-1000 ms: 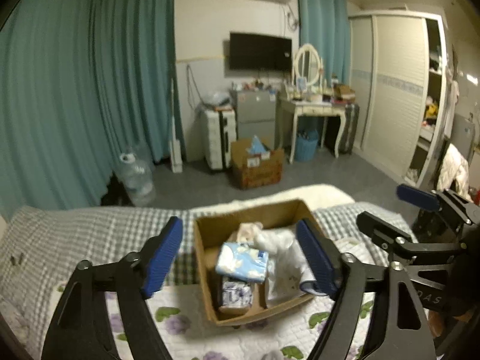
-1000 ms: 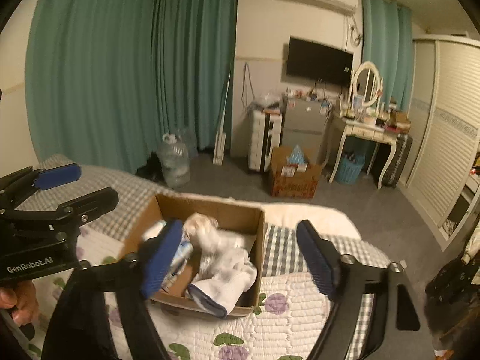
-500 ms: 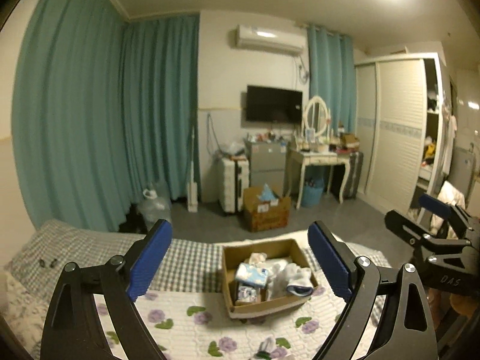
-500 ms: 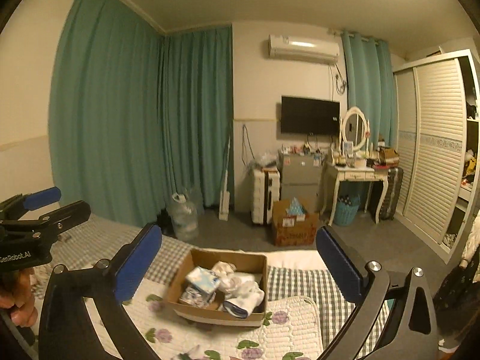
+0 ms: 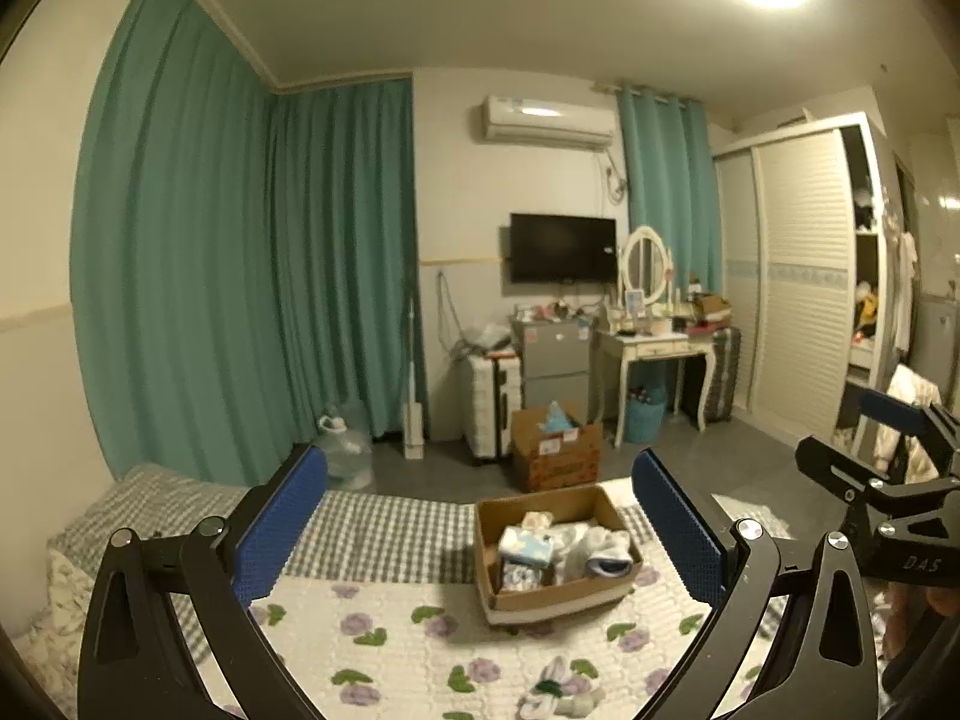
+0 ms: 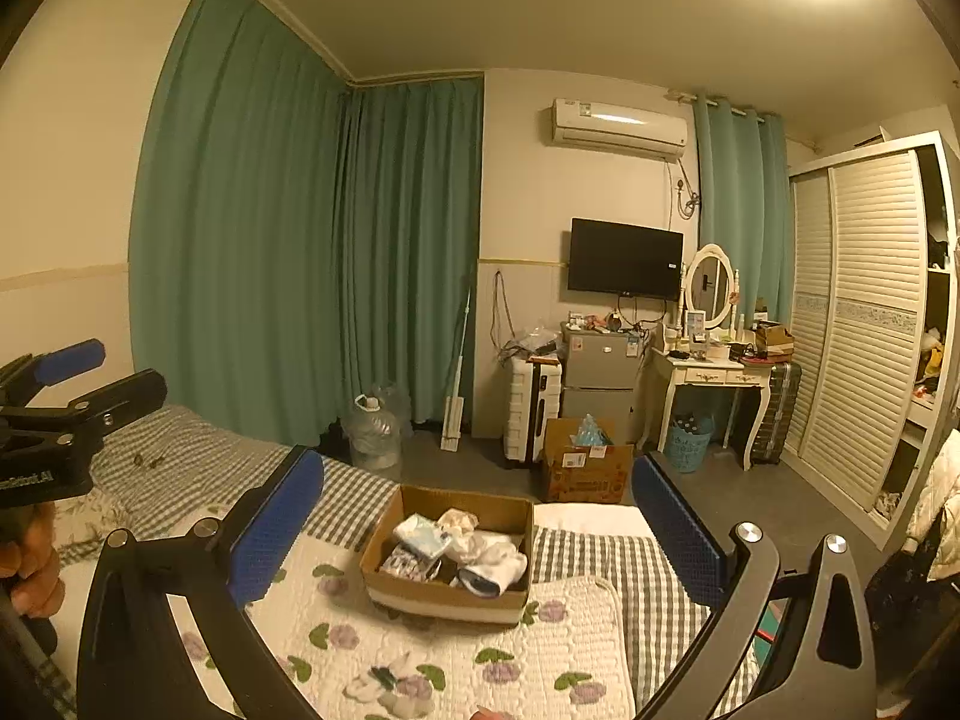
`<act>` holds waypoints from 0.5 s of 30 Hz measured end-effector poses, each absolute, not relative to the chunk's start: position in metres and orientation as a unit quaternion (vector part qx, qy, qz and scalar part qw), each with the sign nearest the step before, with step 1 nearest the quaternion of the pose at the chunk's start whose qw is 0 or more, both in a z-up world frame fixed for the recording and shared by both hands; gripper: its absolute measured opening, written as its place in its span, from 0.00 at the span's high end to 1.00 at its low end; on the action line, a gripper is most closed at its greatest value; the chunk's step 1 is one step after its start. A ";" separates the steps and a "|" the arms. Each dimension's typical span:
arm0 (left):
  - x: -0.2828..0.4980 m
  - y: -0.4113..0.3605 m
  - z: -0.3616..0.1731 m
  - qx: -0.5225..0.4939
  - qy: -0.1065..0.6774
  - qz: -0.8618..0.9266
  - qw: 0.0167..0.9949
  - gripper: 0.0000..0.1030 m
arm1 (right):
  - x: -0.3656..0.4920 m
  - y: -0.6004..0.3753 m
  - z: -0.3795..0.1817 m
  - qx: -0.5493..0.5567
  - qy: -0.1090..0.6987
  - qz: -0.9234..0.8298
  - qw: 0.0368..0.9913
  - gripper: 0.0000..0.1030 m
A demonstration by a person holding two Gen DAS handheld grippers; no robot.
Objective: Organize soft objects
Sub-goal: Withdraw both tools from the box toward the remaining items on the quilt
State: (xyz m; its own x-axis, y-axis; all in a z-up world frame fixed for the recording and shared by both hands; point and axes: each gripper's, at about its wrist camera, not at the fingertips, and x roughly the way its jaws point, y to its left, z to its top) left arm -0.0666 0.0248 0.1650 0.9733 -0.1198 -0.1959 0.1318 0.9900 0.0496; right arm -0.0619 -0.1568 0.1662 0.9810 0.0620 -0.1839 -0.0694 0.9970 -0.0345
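- Currently, the left gripper [image 5: 480, 531] is seen with its jaws opening to their widest and nothing between the blue pads; the right gripper [image 6: 477, 531] has its fingers spread fully and is likewise empty.
- The cardboard box [image 6: 447, 546] sits on the floral quilt [image 6: 540, 654], well ahead of both grippers, and is already loaded with a tissue pack [image 6: 423, 534], white socks [image 6: 489, 567] and other soft items.
- A small soft bundle [image 5: 555, 690], white with a dark green spot, lies loose on the quilt, nearer the cameras than the box; the same bundle [image 6: 384, 687] appears low in the right view.
- The step in hand is judged to be the pick-up of this remaining bundle.
- The nearer gripper should be tipped downward and lowered over the bundle with the fingers kept spread.
- The pads should be closed on the bulk of the fabric, not on a loose edge, so that nothing trails.
- Pinching of the quilt beneath should be avoided, since it would be dragged along.
- The bundle should be released only once it is over the box opening.
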 end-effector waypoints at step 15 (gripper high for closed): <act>-0.027 0.019 0.099 0.025 0.159 -0.104 0.981 0.00 | -0.028 -0.146 0.083 -0.040 0.175 0.029 0.983 0.00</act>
